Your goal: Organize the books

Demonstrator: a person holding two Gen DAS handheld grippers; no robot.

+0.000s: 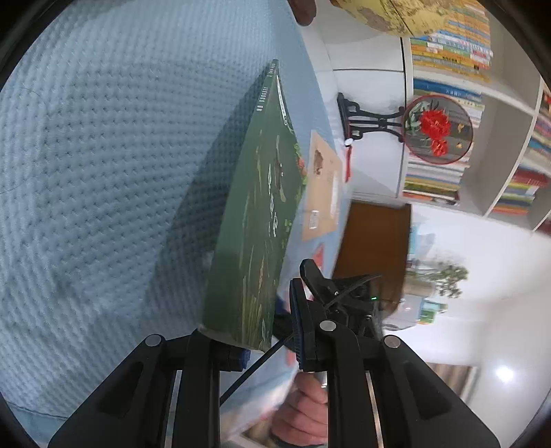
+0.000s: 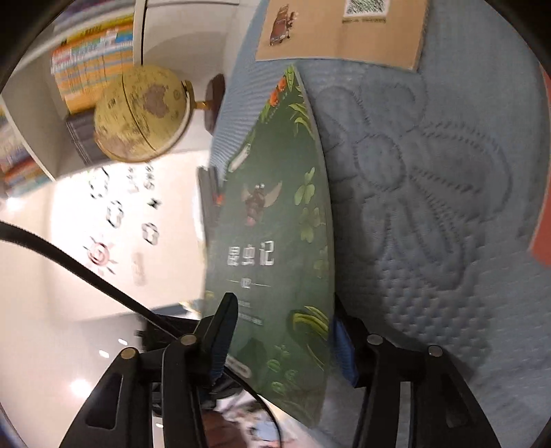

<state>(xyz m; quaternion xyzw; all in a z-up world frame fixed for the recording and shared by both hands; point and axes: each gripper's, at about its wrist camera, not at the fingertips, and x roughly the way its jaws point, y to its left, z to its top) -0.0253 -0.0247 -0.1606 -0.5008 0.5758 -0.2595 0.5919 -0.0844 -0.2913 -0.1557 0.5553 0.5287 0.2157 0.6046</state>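
We have the green book [image 2: 272,241] tipped up on edge over the blue quilted surface [image 1: 103,172], mid-transfer between hands. Our left gripper [image 1: 265,348] pinches its lower corner; our right gripper [image 2: 279,341] stands spread around its bottom edge, pads apart. The tan book [image 2: 337,31] lies flat near the far edge. Next, probably a firm right-hand grip.

Open quilted cloth [image 1: 103,172] left of upright green book [image 1: 255,213]; tan book [image 2: 341,31] beyond, red book [image 2: 542,241] at rt edge.
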